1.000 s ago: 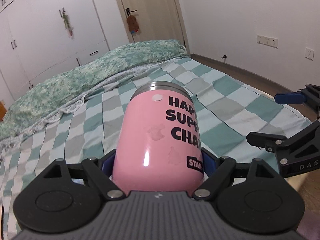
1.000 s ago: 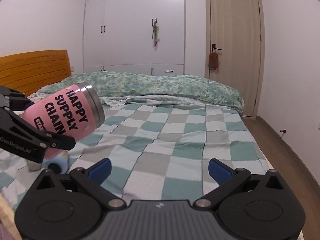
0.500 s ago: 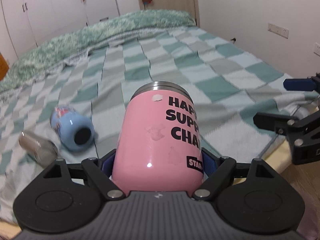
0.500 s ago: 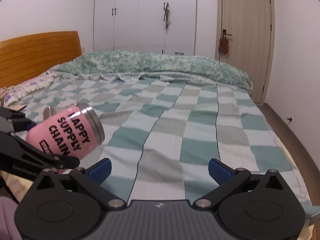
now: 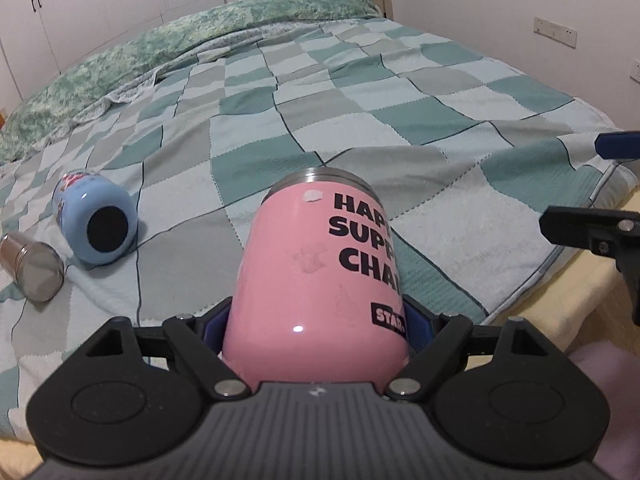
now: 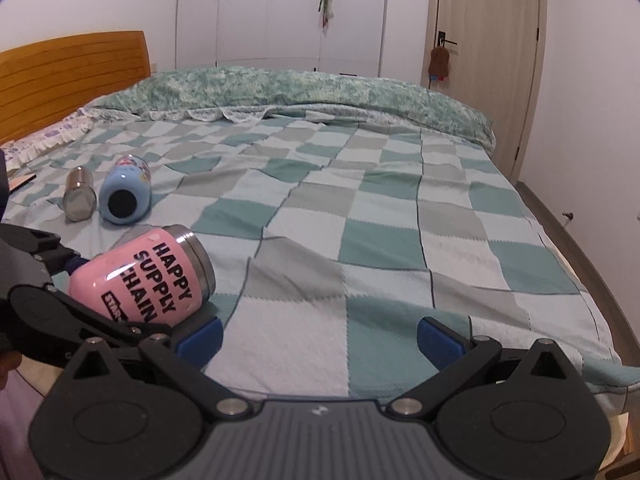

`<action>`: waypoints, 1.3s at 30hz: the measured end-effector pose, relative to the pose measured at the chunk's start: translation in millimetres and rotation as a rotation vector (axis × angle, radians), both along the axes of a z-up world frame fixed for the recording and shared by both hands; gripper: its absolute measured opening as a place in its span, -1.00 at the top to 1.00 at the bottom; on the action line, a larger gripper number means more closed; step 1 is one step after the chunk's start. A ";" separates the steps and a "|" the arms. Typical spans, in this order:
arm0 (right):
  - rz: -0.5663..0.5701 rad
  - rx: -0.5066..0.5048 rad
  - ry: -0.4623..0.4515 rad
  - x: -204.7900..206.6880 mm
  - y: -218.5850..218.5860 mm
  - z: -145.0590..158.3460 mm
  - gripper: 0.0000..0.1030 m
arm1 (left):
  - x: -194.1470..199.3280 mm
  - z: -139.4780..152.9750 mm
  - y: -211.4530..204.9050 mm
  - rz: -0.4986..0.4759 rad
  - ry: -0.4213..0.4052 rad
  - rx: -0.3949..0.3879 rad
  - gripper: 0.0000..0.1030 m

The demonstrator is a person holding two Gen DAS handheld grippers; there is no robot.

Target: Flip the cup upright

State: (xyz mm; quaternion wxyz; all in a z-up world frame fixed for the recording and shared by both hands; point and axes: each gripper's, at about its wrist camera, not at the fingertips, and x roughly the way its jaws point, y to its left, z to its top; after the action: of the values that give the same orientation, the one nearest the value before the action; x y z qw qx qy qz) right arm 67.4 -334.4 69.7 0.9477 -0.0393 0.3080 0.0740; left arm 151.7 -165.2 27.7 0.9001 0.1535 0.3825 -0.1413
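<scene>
Two grippers are in view, and only the left gripper (image 5: 316, 326) is working: its blue pads pinch the pink cup (image 5: 320, 276) near its closed base, holding it on a slant with its steel rim pointing up and away, low over the near edge of the bed (image 6: 400, 216). Whether the cup touches the checked blanket cannot be told. The right gripper (image 6: 320, 334) hangs spread and empty just beside it. The step in hand looks like the turn itself; the next move calls for swinging the rim fully upward, setting the base flat on the soft blanket, then letting go gently so it does not topple. Black lettering on the cup reads "HAPPY SUPPLY CHAIN", with a small label beginning "STAR" below it.
</scene>
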 end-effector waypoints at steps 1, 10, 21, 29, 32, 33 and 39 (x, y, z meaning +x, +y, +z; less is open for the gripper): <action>0.000 -0.002 0.003 0.1 -1.1 -0.7 -1.00 | 0.8 0.3 0.7 0.003 0.005 -0.006 -0.64; 0.002 -0.011 -0.009 -1.5 0.8 7.7 -1.00 | -13.6 23.1 14.8 -0.018 -0.058 -0.067 -1.00; 0.029 0.003 -0.052 -6.7 39.9 41.2 -1.00 | -50.5 70.1 96.2 0.027 -0.241 -0.096 -1.00; 0.057 0.025 -0.010 5.6 99.0 48.7 -1.00 | -53.0 61.0 163.2 0.058 -0.259 -0.126 -1.00; 0.055 0.036 0.026 13.8 120.0 46.2 -1.00 | -52.3 54.5 182.5 0.067 -0.260 -0.144 -1.00; 0.052 0.039 0.040 17.0 125.8 44.9 -1.00 | -51.4 52.5 188.1 0.070 -0.261 -0.150 -1.00; 0.006 0.040 0.126 37.5 149.7 34.3 -1.00 | -39.0 38.9 212.4 0.085 -0.254 -0.170 -1.00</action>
State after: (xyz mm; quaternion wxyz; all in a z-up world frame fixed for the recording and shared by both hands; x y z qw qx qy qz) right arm 104.9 -184.7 104.0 0.9268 -0.0166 0.3654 0.0852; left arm 112.7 47.2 66.6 0.9562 0.0772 0.2583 -0.1142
